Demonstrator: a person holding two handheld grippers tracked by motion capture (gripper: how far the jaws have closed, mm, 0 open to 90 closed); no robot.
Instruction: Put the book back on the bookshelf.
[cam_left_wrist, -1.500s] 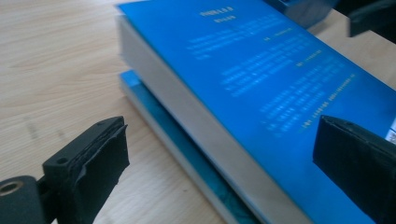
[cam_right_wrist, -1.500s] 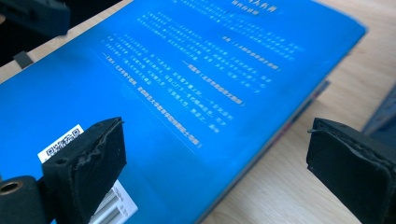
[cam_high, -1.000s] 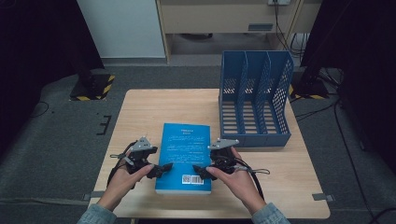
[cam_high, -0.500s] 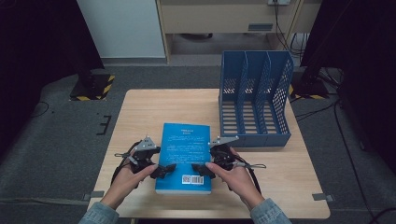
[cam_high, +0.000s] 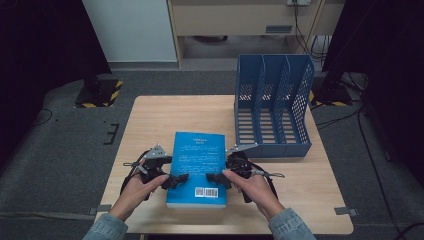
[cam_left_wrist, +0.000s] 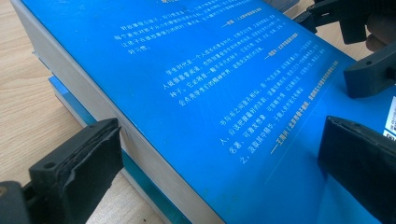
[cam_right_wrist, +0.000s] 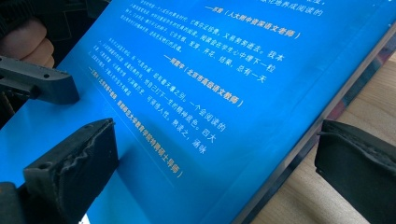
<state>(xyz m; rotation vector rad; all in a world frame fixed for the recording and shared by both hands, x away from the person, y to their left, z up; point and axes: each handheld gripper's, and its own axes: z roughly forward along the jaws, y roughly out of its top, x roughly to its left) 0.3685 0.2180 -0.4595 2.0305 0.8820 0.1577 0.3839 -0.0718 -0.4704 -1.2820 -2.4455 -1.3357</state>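
**A:** Dim room, dark floor, pale wooden table (cam_high: 150, 120) at centre. Where on it, the blue book (cam_high: 197, 160)?

**B:** Flat, back cover up, near the front edge, about midway between the left and right edges. Long axis running from front edge toward back edge. Blue file rack (cam_high: 272, 107) standing just beside, toward the back right corner.

**A:** And the grippers?

**B:** One on each long side, equally near. Left gripper (cam_high: 176, 181) at the book's left edge, right gripper (cam_high: 216, 179) at its right edge, both pointing inward toward each other across the cover, close to the barcode end.

**A:** Jaws?

**B:** Apart on both. Left gripper (cam_left_wrist: 219, 154) straddling the page edge: one jaw low beside the pages by the table, the other above the cover. Right gripper (cam_right_wrist: 210, 158) mirrored over the opposite edge. Not clamped yet.

**A:** Hand pose?

**B:** Forearms entering from the front edge, wrists turned inward, hands low near the table.
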